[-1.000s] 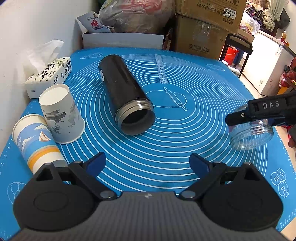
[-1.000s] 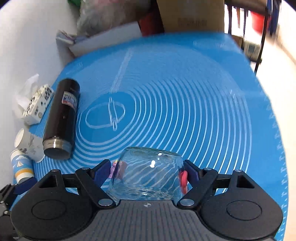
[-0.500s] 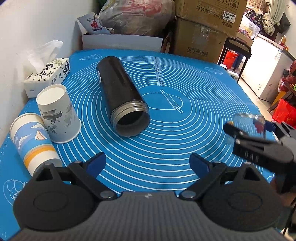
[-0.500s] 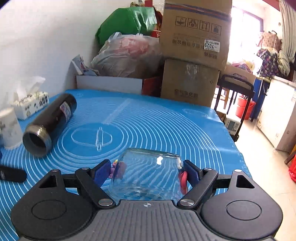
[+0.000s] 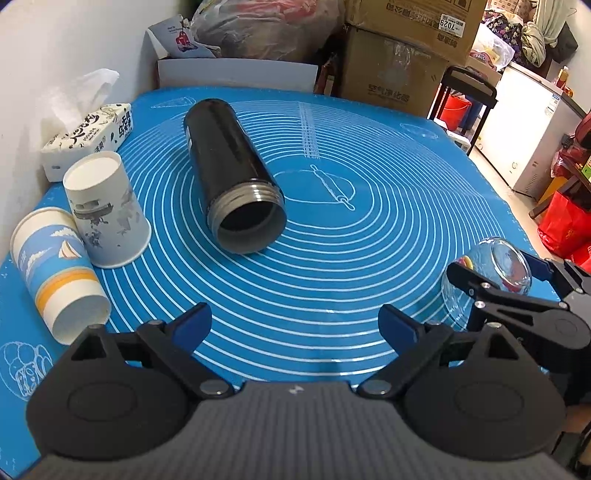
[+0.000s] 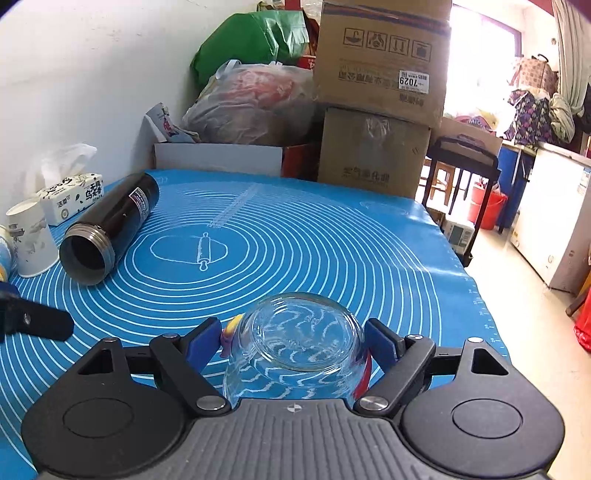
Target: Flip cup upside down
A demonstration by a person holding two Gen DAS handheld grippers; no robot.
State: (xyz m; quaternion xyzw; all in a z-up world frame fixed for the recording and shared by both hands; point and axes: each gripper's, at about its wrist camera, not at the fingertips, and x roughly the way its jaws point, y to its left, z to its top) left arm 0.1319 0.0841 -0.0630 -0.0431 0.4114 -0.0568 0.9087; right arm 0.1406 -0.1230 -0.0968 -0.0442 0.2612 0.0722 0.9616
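Right gripper [image 6: 295, 341] at bottom centre of its own view, blue pads clamped on either side of the clear glass cup [image 6: 295, 347]; cup is tipped with its thick base facing up and away from the camera, rim end hidden behind the gripper body, so can't tell if it touches the mat. In the left wrist view the same cup [image 5: 491, 275] sits at the right edge of the frame, pinched in the right gripper [image 5: 495, 271], over the near right part of the blue silicone mat [image 5: 351, 266]. Left gripper [image 5: 295, 325] at bottom centre of its view, fingers spread wide, nothing between them, over the mat's near edge. Lower left of that frame: striped paper cup [image 5: 59, 273] lying on its side, open end toward the camera. Just behind it, touching, a grey-print paper cup [image 5: 105, 210] standing inverted. Mid frame: black thermos [image 5: 231, 173] on its side, no lid, threaded mouth toward the camera, well apart from the glass cup. Upper left: tissue pack [image 5: 88, 136] against the wall. Top of frame, beyond the mat: stacked cardboard boxes [image 5: 406, 55] and a plastic bag [image 5: 266, 26].
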